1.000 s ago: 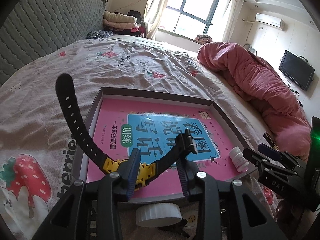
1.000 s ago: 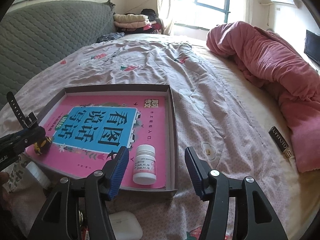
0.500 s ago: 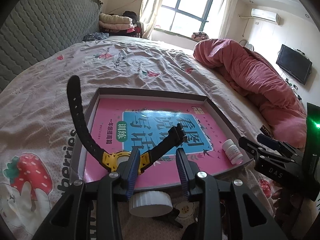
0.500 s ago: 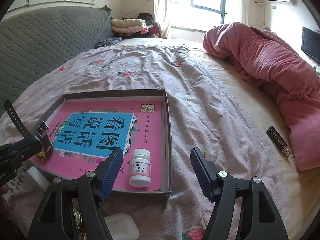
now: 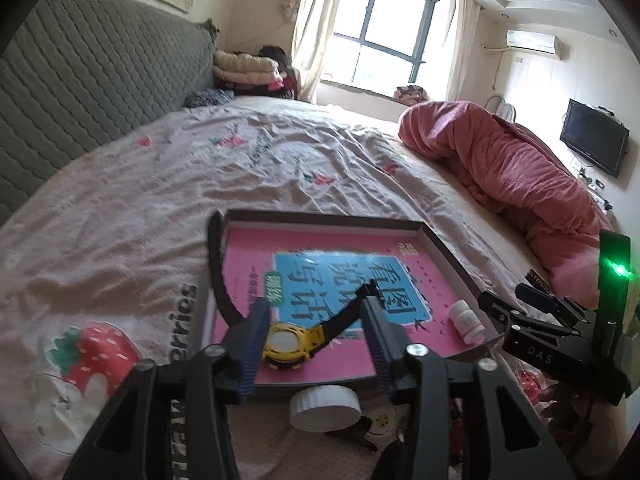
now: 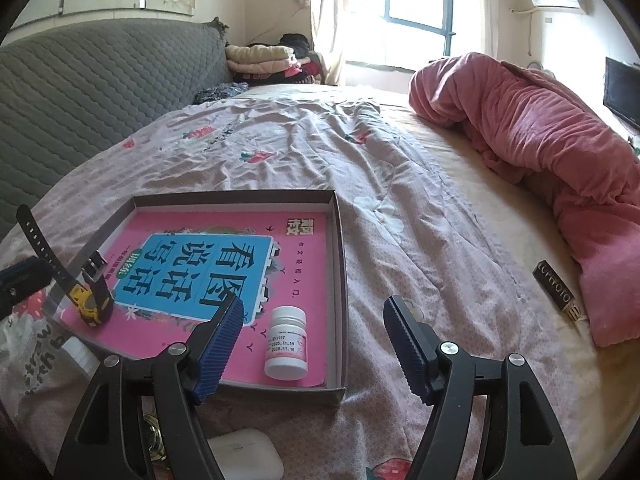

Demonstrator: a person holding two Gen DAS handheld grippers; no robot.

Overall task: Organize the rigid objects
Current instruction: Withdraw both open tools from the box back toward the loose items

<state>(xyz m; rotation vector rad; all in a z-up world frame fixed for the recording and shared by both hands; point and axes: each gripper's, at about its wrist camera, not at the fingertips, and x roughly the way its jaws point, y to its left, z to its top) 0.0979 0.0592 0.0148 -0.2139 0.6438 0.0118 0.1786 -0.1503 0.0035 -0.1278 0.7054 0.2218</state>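
White bottle dated 2025.11.19, "berries" sheet

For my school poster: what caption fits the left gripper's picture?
Left gripper opening around a yellow watch lying on the pink book in the tray.

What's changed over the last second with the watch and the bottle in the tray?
The left gripper let go of the watch, its fingers opening; the watch now lies on the pink book in the tray. The right gripper widened around nothing. The bottle stayed put.
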